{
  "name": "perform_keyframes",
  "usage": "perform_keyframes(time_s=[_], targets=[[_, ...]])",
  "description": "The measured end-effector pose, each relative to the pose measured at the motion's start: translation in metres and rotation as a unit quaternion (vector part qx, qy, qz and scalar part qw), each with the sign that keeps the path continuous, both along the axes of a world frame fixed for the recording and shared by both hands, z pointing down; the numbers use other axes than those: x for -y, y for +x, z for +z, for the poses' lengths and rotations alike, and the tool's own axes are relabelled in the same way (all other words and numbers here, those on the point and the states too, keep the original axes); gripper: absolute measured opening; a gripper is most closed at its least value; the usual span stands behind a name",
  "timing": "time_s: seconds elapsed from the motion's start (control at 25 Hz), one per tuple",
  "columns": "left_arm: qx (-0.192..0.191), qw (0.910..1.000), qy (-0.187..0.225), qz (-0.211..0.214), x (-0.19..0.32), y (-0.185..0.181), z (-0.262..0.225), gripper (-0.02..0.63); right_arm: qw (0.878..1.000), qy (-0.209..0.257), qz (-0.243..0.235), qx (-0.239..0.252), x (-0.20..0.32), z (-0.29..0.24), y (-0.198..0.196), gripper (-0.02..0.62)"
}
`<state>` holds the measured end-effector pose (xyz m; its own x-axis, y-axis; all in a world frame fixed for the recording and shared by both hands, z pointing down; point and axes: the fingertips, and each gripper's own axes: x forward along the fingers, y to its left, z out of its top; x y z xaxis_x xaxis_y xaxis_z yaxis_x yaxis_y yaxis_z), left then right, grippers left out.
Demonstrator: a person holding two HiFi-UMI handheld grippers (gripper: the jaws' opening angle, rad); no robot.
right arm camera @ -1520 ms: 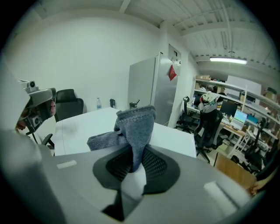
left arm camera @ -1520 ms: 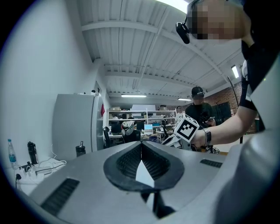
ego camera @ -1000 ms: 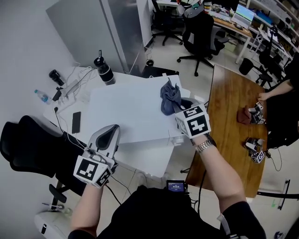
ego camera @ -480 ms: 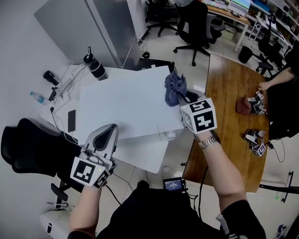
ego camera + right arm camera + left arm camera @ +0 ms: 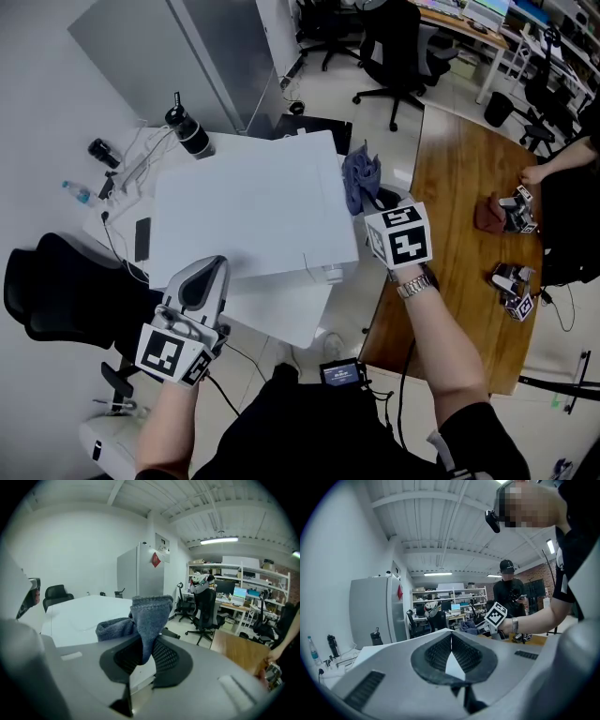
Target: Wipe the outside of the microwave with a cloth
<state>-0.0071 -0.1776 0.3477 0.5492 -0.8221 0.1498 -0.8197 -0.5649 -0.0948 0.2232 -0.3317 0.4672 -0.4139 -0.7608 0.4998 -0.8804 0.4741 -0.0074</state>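
The white microwave [image 5: 244, 211] stands on a white table [image 5: 272, 314], seen from above in the head view. My right gripper [image 5: 377, 201] is shut on a grey-blue cloth [image 5: 361, 178], which hangs at the microwave's right edge. In the right gripper view the cloth [image 5: 147, 616] sticks up from between the jaws of that gripper [image 5: 146, 651], with the microwave's white top [image 5: 89, 613] behind it. My left gripper [image 5: 206, 274] is shut with nothing in it, at the microwave's near left corner. In its own view, the left gripper [image 5: 451, 641] has its jaws pressed together.
A black bottle [image 5: 187, 131], cables [image 5: 127, 173], a water bottle [image 5: 78, 192] and a phone [image 5: 142, 240] lie left of the microwave. A wooden table [image 5: 459, 216] at the right bears other grippers [image 5: 511, 281]. A black chair [image 5: 56, 291] stands at the left.
My right gripper has carried the cloth from the top of the microwave to its right edge and a little lower. The left gripper has shifted slightly and stays shut.
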Motion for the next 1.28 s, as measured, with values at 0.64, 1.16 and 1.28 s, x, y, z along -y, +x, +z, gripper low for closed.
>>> perform_keyframes(time_s=[0.64, 1.16, 1.28], targets=[[0.023, 0.9985, -0.016, -0.048, 0.000, -0.005, 0.014, 0.006, 0.998, -0.052, -0.022, -0.016, 0.010, 0.107, 0.000, 0.052], [0.031, 0.9963, -0.025, -0.076, -0.003, -0.014, 0.021, 0.006, 0.994, -0.094, -0.033, -0.045, 0.012, 0.160, -0.002, 0.052], [0.033, 0.9958, -0.027, -0.081, -0.005, -0.018, 0.021, 0.006, 0.993, -0.102, -0.034, -0.051, 0.013, 0.170, -0.002, 0.052]])
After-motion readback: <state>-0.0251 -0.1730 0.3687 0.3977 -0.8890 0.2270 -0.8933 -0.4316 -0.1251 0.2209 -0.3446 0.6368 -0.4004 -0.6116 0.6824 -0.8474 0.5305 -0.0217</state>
